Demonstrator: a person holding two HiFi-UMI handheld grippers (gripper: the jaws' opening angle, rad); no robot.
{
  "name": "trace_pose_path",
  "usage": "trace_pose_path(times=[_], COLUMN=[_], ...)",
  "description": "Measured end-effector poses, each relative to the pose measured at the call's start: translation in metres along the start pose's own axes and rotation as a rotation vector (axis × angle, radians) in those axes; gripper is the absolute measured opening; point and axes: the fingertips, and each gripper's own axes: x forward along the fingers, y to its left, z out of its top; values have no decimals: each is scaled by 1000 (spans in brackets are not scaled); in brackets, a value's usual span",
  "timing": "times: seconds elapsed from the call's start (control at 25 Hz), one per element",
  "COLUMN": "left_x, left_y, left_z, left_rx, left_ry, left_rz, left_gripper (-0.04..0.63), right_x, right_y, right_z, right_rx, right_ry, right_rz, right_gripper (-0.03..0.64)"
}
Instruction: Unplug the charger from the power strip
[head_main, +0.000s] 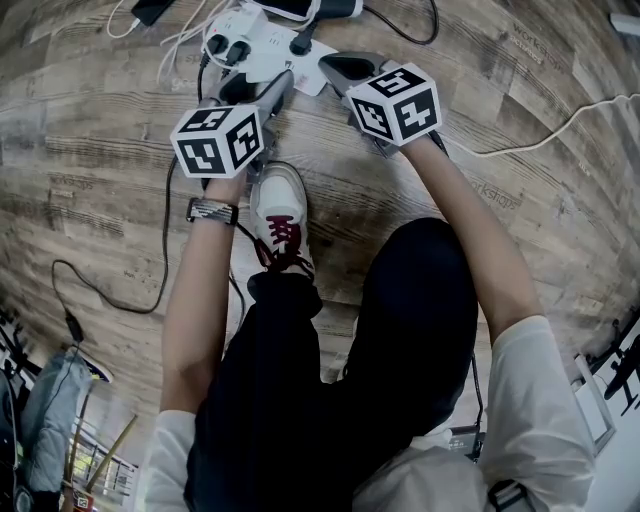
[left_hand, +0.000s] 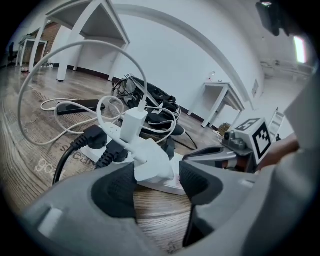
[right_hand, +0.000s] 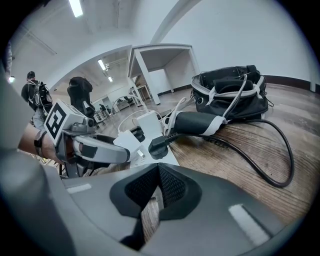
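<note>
Floorboards (head_main: 520, 130) of pale wood are carrying the white power strip (head_main: 262, 58), and we are crouching over it with a hand-held gripper in each hand.

Our left hand-held gripper (left_hand: 159, 181) is standing wide. Its two dark pads are flanking the white charger (left_hand: 152, 161): the left pad is lying right against the charger's side, and the right pad is sitting a little clear of it, so nothing is being squeezed. The charger is leaning at a tilt over the near end of the power strip. We cannot tell whether its prongs are sitting in the socket.

Beyond the charger, a taller white adapter (left_hand: 134, 125) is standing upright in the strip. Two black plugs (left_hand: 92, 136) are sitting in the sockets to its left.

Our right hand-held gripper (right_hand: 158, 172) is closed. Its pads are meeting at the tips with nothing between them, and only wood grain is showing through the narrow wedge beneath. In the left gripper view, its tips are lying just beside the strip's near end, to the right of the charger.

Past the strip, a black bag (right_hand: 231, 90) is slumping on the floor. In the head view, our white sneaker (head_main: 280, 215) with dark red laces is resting between our forearms, just below the left hand-held gripper. A woven band (head_main: 212, 210) is circling our left wrist.
</note>
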Motion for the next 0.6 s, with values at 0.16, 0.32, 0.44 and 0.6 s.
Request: trace_pose_path(times=[0.16, 0.32, 0.44, 0.6], left_x=[0, -1, -2, 0], left_y=[-1, 6, 10, 9], left_z=[-2, -10, -15, -19], left_rx=[21, 18, -1, -7], left_ry=[9, 31, 42, 59], left_rz=[20, 52, 52, 42], left_gripper=[281, 290, 291, 291], right_x=[0, 0, 0, 0], right_y=[0, 0, 0, 0], right_z=[-1, 0, 0, 0], right_rx=[0, -4, -3, 0], right_ry=[3, 3, 2, 0], right_rz=[0, 2, 3, 3], right_gripper=[2, 2, 2, 2])
